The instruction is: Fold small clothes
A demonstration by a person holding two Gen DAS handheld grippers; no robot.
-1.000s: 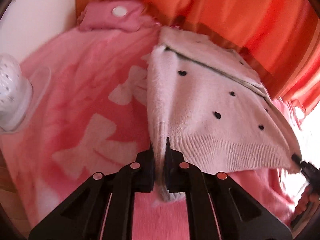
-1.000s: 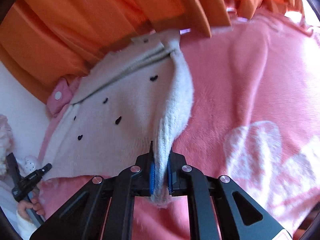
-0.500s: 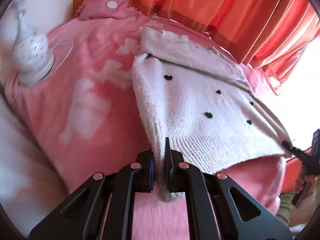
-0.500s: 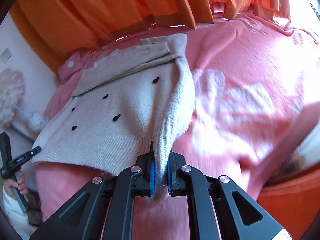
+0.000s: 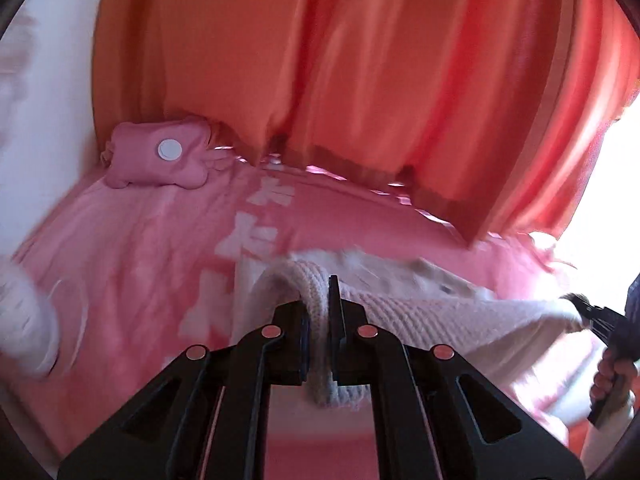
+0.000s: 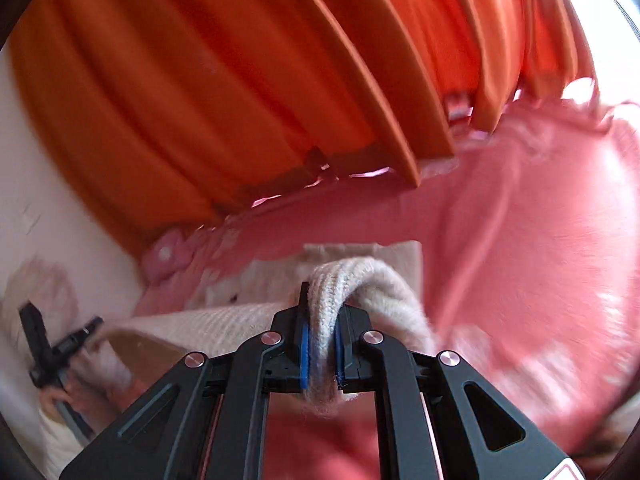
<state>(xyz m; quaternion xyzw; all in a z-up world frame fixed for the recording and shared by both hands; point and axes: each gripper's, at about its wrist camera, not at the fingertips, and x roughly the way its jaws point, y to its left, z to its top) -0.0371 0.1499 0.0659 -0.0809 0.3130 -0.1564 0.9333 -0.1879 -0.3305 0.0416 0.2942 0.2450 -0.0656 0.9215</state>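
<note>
Plainly, the main risk was the thick ribbed hem slipping from either pinch, or the two corners travelling unevenly so the fold landed crooked; the blur suggested fast motion, which would worsen both. The left gripper (image 5: 318, 312) was nearly closed, clamping the near left hem corner of the small cream knitted sweater (image 5: 420, 312). The right gripper (image 6: 322, 330) was likewise clamped on the near right corner. Between them the hem hung raised above the pink bow-patterned fleece blanket (image 5: 132, 248).

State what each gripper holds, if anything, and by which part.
Both hold the same cream knit sweater by its ribbed hem: the left gripper is clamped on one bottom corner, the right gripper on the other.
</note>
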